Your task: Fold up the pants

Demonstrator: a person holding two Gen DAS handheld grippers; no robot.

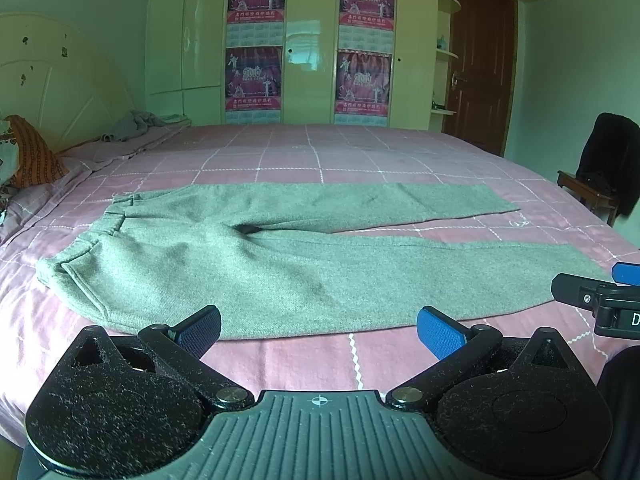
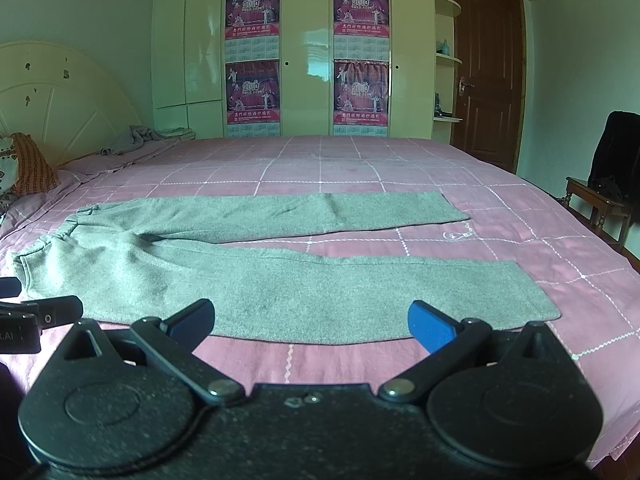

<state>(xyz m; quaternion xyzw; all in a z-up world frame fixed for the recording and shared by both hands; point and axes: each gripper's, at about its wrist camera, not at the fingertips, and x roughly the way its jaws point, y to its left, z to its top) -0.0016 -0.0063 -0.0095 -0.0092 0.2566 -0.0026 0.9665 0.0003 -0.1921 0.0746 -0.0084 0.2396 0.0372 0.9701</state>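
Observation:
Grey pants (image 1: 256, 264) lie flat on the pink checked bed (image 1: 320, 152), waistband at the left, both legs stretched to the right and slightly apart. They also show in the right wrist view (image 2: 256, 280). My left gripper (image 1: 318, 330) is open and empty, just short of the near leg's front edge. My right gripper (image 2: 312, 320) is open and empty, at the near leg's front edge. The right gripper's fingers (image 1: 580, 292) show at the right edge of the left wrist view, near the leg cuff. The left gripper's fingers (image 2: 48, 308) show at the left edge of the right wrist view.
A cream headboard (image 1: 52, 88), pillows (image 1: 28, 156) and a crumpled grey cloth (image 1: 136, 124) are at the far left. A wardrobe with posters (image 1: 308, 40) stands behind the bed. A wooden chair with dark clothes (image 1: 600, 176) and a brown door (image 1: 480, 68) are at the right.

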